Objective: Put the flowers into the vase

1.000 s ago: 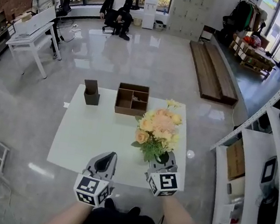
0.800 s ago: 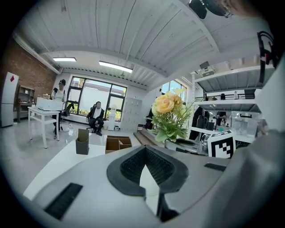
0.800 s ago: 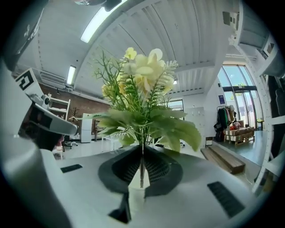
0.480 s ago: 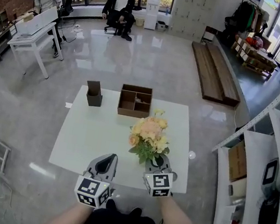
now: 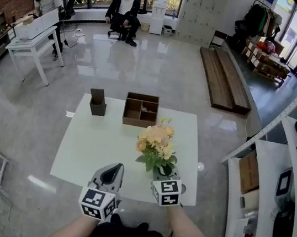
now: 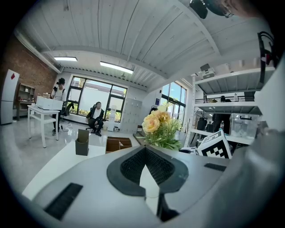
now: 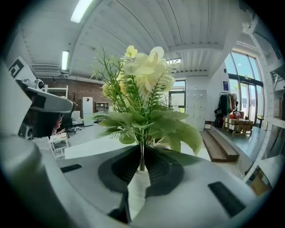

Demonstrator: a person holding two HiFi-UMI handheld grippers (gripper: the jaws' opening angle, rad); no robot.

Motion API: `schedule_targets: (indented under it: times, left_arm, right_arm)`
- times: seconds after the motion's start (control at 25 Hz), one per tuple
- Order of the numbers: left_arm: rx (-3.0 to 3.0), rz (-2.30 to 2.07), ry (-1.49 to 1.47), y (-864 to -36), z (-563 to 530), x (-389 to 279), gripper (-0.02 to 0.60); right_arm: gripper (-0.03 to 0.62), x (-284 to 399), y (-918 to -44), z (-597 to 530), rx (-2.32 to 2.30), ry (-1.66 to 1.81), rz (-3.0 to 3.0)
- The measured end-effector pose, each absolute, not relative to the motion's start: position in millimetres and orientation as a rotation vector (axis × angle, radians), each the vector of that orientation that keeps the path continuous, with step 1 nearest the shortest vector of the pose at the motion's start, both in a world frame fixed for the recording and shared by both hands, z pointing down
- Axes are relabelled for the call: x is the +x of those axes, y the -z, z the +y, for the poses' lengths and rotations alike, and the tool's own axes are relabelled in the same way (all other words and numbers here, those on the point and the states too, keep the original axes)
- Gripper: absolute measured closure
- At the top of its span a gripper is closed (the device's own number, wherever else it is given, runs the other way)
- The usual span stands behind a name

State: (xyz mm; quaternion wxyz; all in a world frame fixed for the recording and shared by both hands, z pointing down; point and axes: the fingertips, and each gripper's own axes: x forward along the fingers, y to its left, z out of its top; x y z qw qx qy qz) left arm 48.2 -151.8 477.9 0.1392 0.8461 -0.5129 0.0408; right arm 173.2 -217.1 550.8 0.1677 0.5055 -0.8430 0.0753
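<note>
A bouquet of peach and yellow flowers [image 5: 156, 143] with green leaves stands upright over the near right part of the white table [image 5: 88, 145]. My right gripper [image 5: 163, 171] is shut on its stems; in the right gripper view the stem [image 7: 141, 163] is pinched between the jaws, with the flowers [image 7: 140, 73] above. The dark square vase [image 5: 97, 102] stands at the table's far left, well away from the bouquet. My left gripper [image 5: 115, 168] hovers at the near edge, shut with nothing in it. The left gripper view shows the left gripper [image 6: 144, 149], the vase [image 6: 82, 141] and the flowers [image 6: 161, 128].
A wooden compartment box [image 5: 140, 108] sits at the table's far middle, to the right of the vase. Two people are by the windows at the back. White shelving [image 5: 289, 182] runs along the right, and a white desk [image 5: 36, 33] stands at the far left.
My right gripper has carried the bouquet slightly to the left and nearer to me. The left gripper has stayed at the near edge.
</note>
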Motion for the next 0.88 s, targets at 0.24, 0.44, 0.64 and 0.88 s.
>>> schedule_targets:
  times: [0.24, 0.44, 0.64, 0.88]
  left_arm:
    - [2.446, -1.492, -0.108, -475.9, -153.7, 45.2, 0.575]
    - [2.449, -1.496, -0.105, -474.5, -152.9, 43.6, 0.575]
    - [2.452, -1.516, -0.107, -474.2, -156.0, 41.9, 0.575]
    - [2.443, -1.522, -0.099, -472.1, -156.6, 41.0, 0.575]
  right_arm:
    - [0.553, 172.6, -554.9, -222.2, 1.363, -0.275, -2.323]
    - [0.545, 173.5, -557.9, -223.7, 1.317, -0.294, -2.252]
    - [0.539, 172.3, -557.3, -225.7, 1.267, -0.209, -2.179]
    - [0.53, 174.6, -553.2, -220.8, 1.267, -0.241, -2.148]
